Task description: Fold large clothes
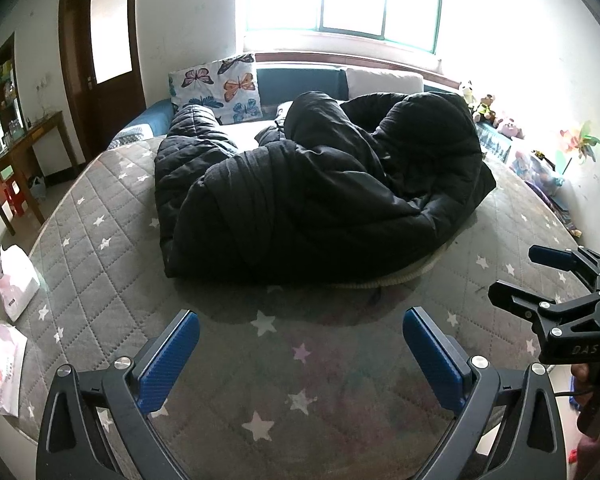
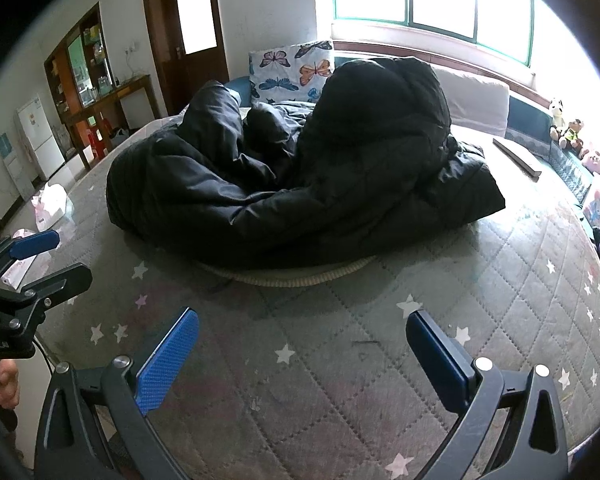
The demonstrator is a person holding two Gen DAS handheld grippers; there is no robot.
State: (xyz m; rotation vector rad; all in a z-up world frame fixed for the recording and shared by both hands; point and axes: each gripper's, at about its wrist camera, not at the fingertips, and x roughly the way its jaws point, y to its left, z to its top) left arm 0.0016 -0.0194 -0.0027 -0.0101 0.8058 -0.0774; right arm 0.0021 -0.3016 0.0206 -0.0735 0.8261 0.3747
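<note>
Black padded coat [image 1: 320, 184] heaped on mattress [image 1: 100, 240]; both grippers' fingers [image 1: 168, 360] wide apart, empty.

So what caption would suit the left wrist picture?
Open left gripper hovers over the star-quilted mattress, facing a crumpled black padded coat.

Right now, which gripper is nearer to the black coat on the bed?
Hard to tell; neither is clearly nearer. The left gripper and the right gripper both hover open over the mattress, short of the coat, touching nothing.
</note>
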